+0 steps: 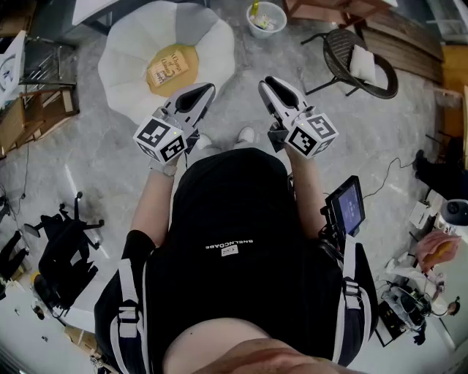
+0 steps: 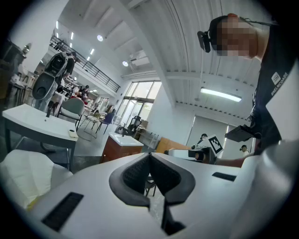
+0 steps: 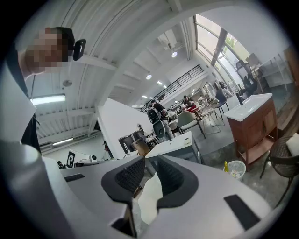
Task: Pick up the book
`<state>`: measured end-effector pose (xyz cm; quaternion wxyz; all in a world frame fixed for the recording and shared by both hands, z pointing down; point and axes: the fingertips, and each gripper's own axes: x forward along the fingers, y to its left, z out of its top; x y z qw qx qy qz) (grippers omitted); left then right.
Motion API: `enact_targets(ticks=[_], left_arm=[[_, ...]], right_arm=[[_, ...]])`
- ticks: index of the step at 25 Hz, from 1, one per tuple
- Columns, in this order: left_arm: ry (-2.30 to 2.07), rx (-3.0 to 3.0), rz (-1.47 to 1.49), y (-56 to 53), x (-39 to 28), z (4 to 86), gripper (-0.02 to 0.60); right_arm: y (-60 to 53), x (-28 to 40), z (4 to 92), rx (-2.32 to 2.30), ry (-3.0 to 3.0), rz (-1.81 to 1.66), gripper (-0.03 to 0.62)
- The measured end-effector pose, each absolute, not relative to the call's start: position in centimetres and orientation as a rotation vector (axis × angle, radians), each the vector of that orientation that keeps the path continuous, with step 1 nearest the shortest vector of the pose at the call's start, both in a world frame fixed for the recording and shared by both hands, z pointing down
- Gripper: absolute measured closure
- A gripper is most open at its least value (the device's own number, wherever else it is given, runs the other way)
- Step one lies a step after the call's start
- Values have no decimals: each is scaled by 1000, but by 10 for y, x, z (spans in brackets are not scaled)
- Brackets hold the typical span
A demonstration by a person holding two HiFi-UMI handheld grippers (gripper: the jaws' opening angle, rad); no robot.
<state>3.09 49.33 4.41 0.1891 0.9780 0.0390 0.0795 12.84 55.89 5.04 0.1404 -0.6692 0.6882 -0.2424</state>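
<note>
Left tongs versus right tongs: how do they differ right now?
Left tongs have their jaws closed tip to tip; right tongs show a narrow gap between theirs. In the head view the left tongs sit nearer the yellow book on the white cushion; the right tongs nearer the bin. Both are empty and clear of the book.

Book [image 1: 172,67] yellow, dark lettering. Table [image 1: 131,44] white. Floor [image 1: 88,146] grey, marbled. Left gripper [image 1: 205,88], right gripper [image 1: 266,81] white-grey, black-white checkered marker cubes. Shirt [image 1: 241,212] black.

One book [image 1: 171,67], two hand-held grippers [image 1: 208,88] [image 1: 268,81], one wicker chair [image 1: 338,45]
</note>
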Motion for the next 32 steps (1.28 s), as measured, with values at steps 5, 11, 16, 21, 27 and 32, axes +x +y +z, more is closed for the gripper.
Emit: enact_targets(ticks=[5,11,16,21,27,32], left_arm=[[140,2778,251,503,35,45,568],[151,2836,253,518,55,37,568],[94,2845,205,527,79,32,568],[31,2868,241,546,108,38,568],[1,2877,308,575,124,49,568],[-13,2880,331,578,128,51,568]], right_arm=[[560,120,50,-1911,2051,-667,520],[567,128,45,-1897,2123,-619,530],[580,148,44,-1872,2167,-588,530],[602,176,43,-1770,2163,-577,530],[619,189,57,-1791,2232,-560,539],[623,191,61,-1813,2251,-549,546]])
